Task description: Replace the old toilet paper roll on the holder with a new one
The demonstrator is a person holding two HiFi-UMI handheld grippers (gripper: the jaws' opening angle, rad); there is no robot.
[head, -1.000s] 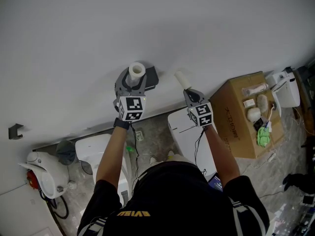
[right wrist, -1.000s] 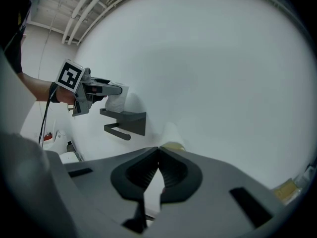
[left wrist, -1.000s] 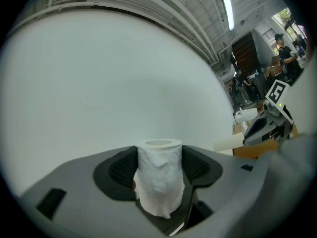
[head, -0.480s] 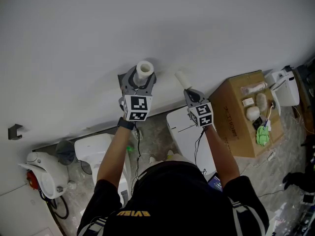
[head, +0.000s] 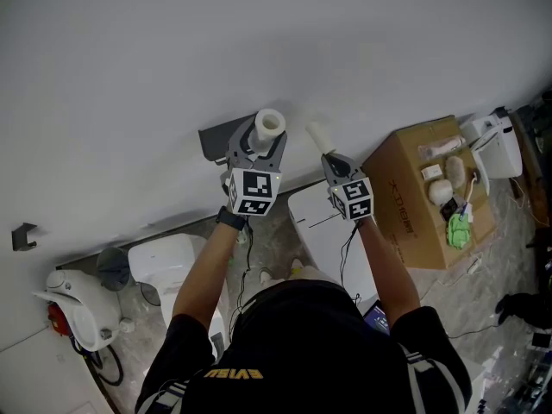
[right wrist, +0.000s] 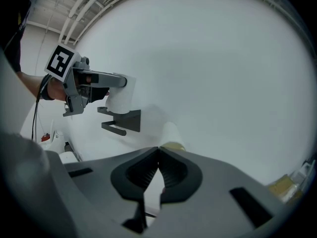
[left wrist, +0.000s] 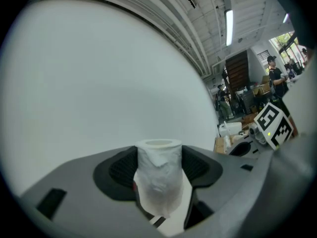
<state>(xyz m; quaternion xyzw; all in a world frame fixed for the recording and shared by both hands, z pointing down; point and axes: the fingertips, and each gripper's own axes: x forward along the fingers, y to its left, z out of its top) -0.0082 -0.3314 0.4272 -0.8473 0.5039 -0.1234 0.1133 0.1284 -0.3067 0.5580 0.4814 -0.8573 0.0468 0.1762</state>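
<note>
My left gripper (head: 261, 141) is shut on a slim white paper roll (head: 270, 125), which stands upright between its pads (left wrist: 158, 175). It hovers just right of the dark wall holder (head: 220, 138), close to the white wall. In the right gripper view this roll (right wrist: 119, 100) hangs above the holder (right wrist: 124, 119), whose bar looks bare. My right gripper (head: 330, 157) is further right, jaws closed (right wrist: 158, 148) on the end of a thin, nearly bare roll (head: 320, 137) with a tan core edge (right wrist: 171, 137) pointing at the wall.
Below stand a white toilet (head: 321, 231) and a second white fixture (head: 159, 261). A cardboard box (head: 410, 210) with small items on top sits at the right. A small dark hook (head: 21, 235) is on the wall at far left.
My left gripper has carried its white roll to the right, from in front of the holder to beside it, uncovering the holder. The right gripper has stayed put.
</note>
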